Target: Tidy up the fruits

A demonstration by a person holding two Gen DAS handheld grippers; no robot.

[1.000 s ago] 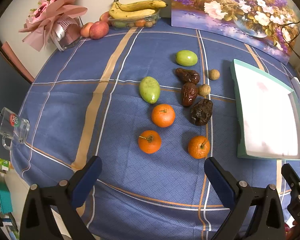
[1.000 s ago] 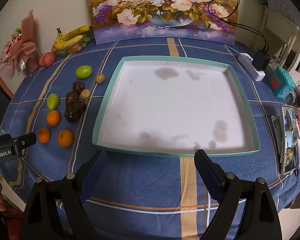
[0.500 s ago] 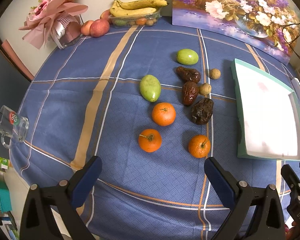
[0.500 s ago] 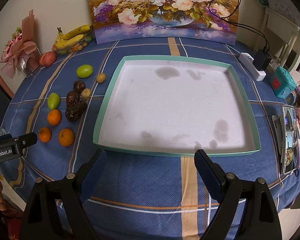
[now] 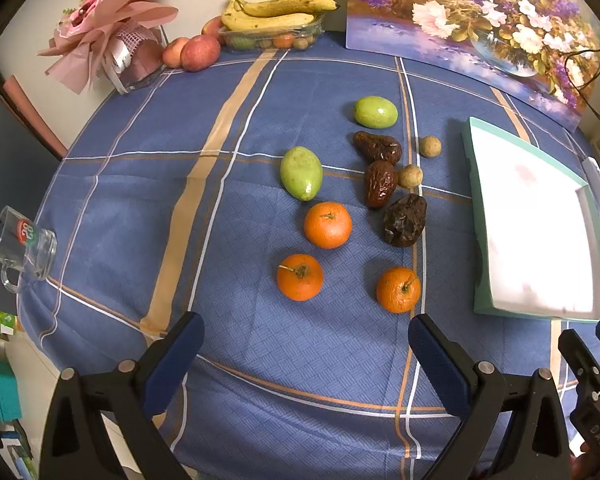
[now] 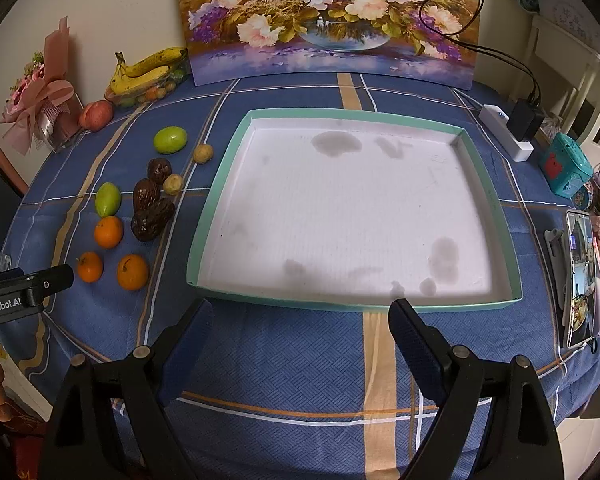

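Both views have crept slightly nearer the desk (image 5: 148, 184) since a second ago, with the fruit sitting a touch lower in the left view. Left tongs (image 5: 302, 338) hang spread wide above the blue checked cloth, grasping nothing; right tongs (image 6: 300, 320) (equally wide) hover at the near rim of the tray (image 6: 220, 196), also bare. Three oranges (image 5: 327, 225), two green fruits (image 5: 301, 173), three dark dates (image 5: 405, 220) and two small brown fruits (image 5: 410, 176) lie clustered on the cloth just left of the tray, none inside it.
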